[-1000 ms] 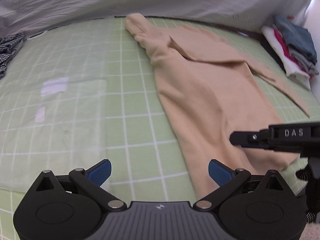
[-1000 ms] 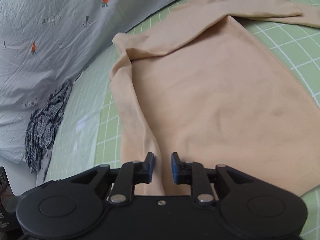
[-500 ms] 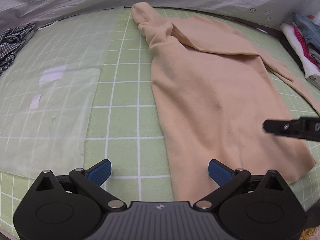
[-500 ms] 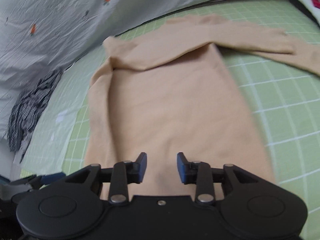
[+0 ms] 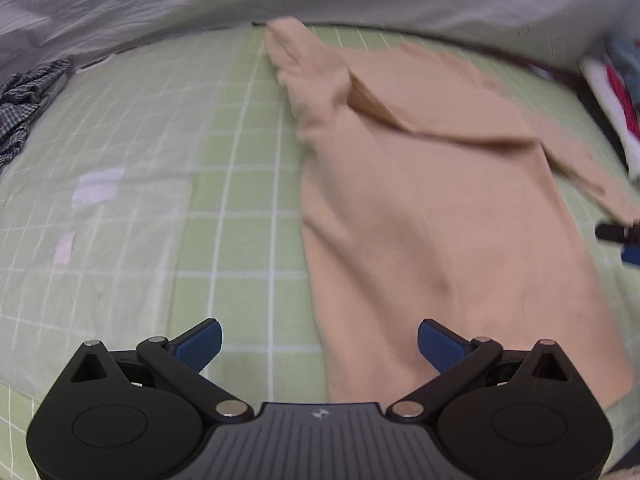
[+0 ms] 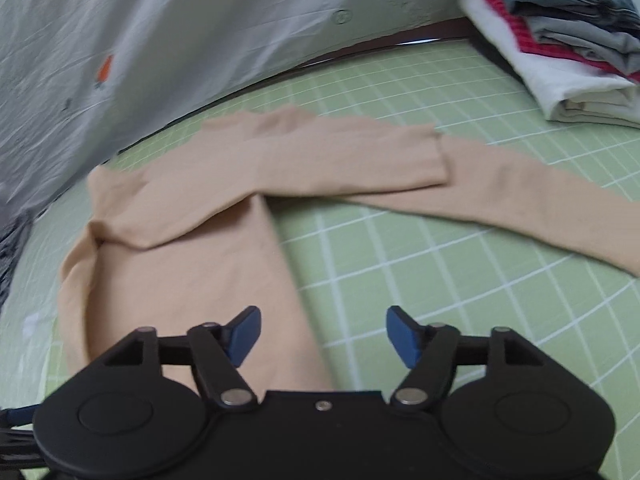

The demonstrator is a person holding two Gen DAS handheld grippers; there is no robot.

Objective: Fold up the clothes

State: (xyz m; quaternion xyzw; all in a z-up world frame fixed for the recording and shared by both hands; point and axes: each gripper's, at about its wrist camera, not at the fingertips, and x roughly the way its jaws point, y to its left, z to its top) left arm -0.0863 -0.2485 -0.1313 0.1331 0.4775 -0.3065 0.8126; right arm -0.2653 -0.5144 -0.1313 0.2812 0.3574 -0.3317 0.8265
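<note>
A tan long-sleeved top (image 5: 432,208) lies flat on the green grid mat (image 5: 248,184), body folded lengthwise. One sleeve (image 6: 320,156) is folded across the upper part and the other sleeve (image 6: 540,196) stretches out to the right. My left gripper (image 5: 319,343) hovers open over the garment's near left edge, holding nothing. My right gripper (image 6: 323,336) is open above the garment's right edge and the bare mat (image 6: 440,272), empty. In the left wrist view the right gripper's fingertip (image 5: 618,234) shows at the far right edge.
A stack of folded clothes (image 6: 568,40) sits at the back right of the mat. A crumpled checked garment (image 5: 24,100) lies at the far left. A grey-white sheet with small carrot prints (image 6: 160,40) rises behind the mat. White tape patches (image 5: 96,188) mark the mat's left part.
My right gripper has opened, let go of the tan top's edge and swung to the right. The left gripper stayed open and drifted slightly over the garment's left edge.
</note>
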